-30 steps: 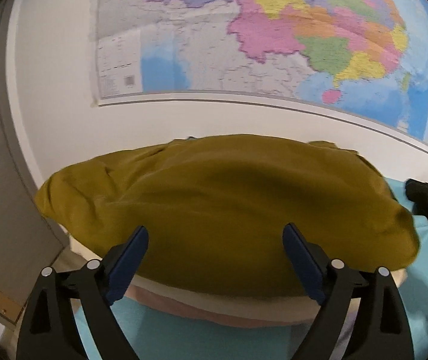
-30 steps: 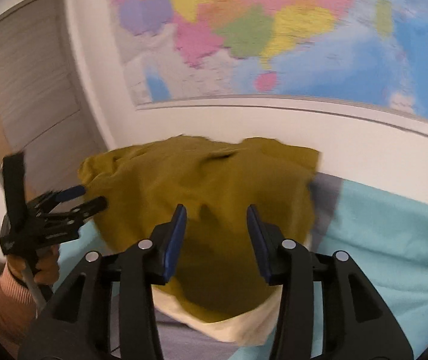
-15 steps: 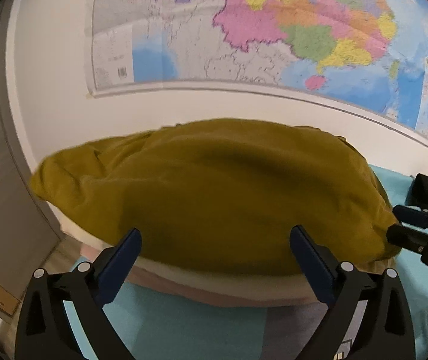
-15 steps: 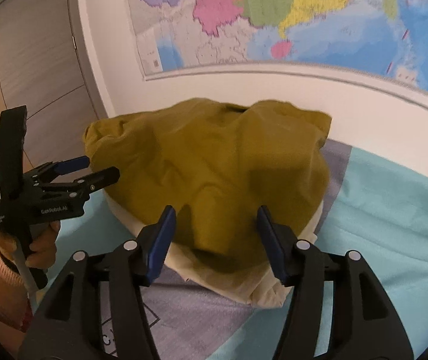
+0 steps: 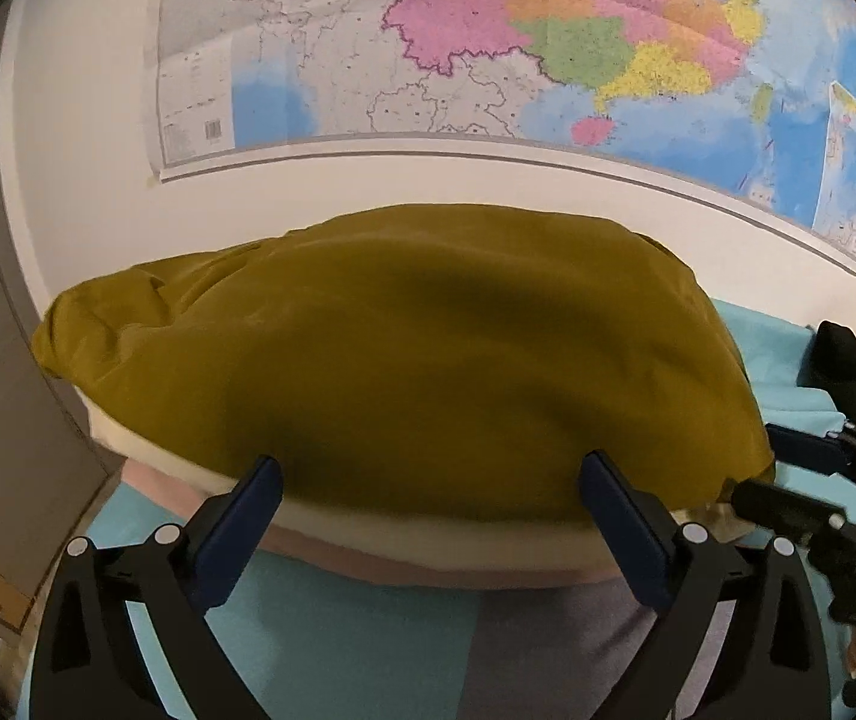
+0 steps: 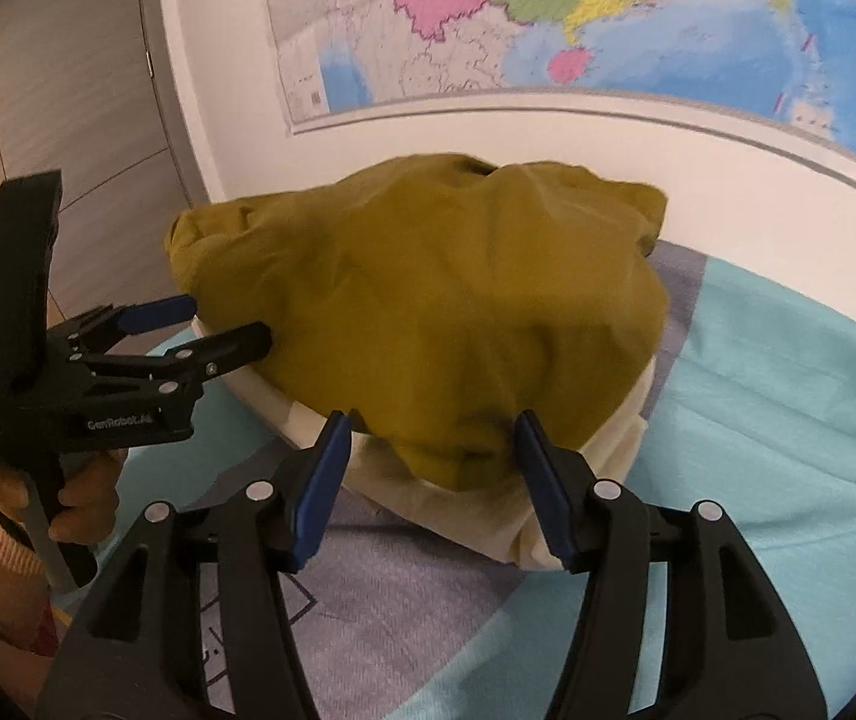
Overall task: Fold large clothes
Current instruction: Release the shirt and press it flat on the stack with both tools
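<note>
A: Where does the mustard garment [image 5: 416, 360] lie?
B: Folded, on a cream pillow [image 6: 584, 492] on the bed [image 6: 776, 396], long axis along the wall. Left tongs [image 5: 428, 483] spread wide, empty.
A: Right tongs [image 6: 434, 441]?
B: Spread, empty. Only their view shows the person's hand [image 6: 77, 501].

A large colourful wall map [image 5: 488, 48] hangs on the white wall [image 5: 80, 138], beside a grey panelled door [image 6: 68, 90].
</note>
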A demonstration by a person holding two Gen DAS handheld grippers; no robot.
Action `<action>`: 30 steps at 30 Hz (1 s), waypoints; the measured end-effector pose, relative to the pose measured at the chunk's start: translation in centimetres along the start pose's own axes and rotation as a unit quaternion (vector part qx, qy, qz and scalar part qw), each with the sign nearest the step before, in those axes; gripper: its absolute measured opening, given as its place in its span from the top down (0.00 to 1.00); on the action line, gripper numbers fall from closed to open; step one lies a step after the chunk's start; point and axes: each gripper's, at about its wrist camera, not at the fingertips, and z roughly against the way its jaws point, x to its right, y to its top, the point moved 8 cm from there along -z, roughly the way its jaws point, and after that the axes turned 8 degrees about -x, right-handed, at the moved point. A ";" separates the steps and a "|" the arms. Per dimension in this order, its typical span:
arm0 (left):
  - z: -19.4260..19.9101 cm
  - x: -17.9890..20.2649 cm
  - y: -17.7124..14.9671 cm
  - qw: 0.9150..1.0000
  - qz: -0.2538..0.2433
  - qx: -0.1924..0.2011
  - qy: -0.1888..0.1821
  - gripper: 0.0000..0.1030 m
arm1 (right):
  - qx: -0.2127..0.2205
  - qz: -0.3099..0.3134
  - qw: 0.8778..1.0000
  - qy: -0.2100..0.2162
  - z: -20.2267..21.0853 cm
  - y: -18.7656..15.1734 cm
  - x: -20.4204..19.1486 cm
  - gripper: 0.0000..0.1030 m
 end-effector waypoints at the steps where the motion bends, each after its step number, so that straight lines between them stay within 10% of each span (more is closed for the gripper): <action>1: 0.4 0.0 0.0 1.000 -0.001 0.005 0.004 0.07 | 0.002 -0.001 1.000 0.001 0.3 0.0 0.0 0.45; 13: 5.3 0.6 -1.7 0.999 0.026 0.029 0.022 0.07 | 0.032 -0.006 0.999 -0.001 3.8 -1.6 -2.2 0.06; 30: 8.2 2.1 -6.8 0.999 0.051 0.001 0.000 0.07 | 0.032 0.002 0.999 -0.012 6.5 -5.6 -4.3 0.06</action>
